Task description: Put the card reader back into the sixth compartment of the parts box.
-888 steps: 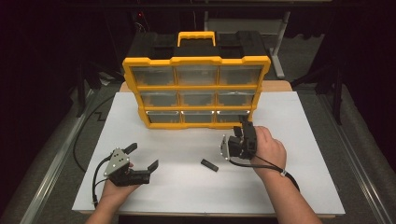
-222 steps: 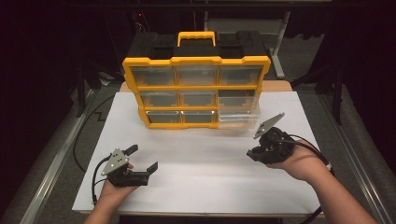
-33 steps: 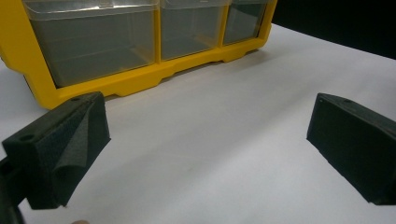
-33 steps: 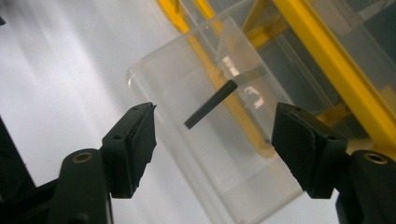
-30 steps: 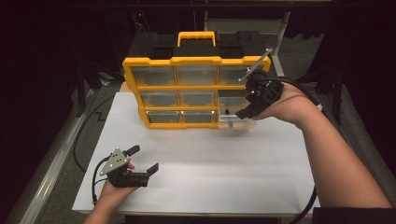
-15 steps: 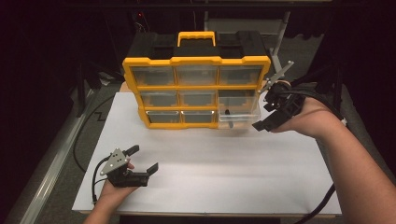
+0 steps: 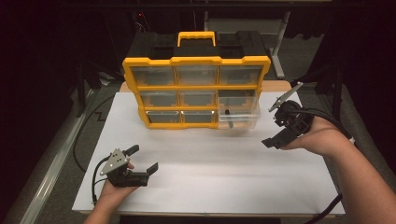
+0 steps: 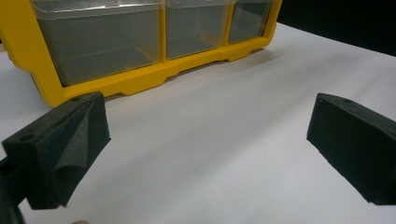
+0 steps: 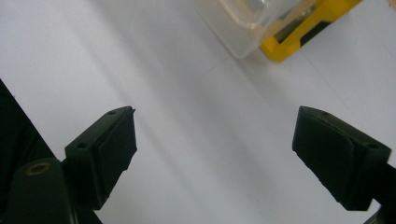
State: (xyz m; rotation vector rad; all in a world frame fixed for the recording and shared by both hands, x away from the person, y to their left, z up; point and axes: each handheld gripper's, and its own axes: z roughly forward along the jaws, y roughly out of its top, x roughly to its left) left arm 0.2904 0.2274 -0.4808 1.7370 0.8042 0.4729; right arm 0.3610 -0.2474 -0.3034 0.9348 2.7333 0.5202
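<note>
My right gripper (image 7: 278, 126) hangs empty right of the pulled-out clear drawer (image 7: 239, 113), jaws just spread wide, with the small black part (image 7: 227, 112) lying inside that drawer.

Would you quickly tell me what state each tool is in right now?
Left tool: open, holding nothing, over the white table.
Right tool: jaws just opening, nothing between them.
</note>
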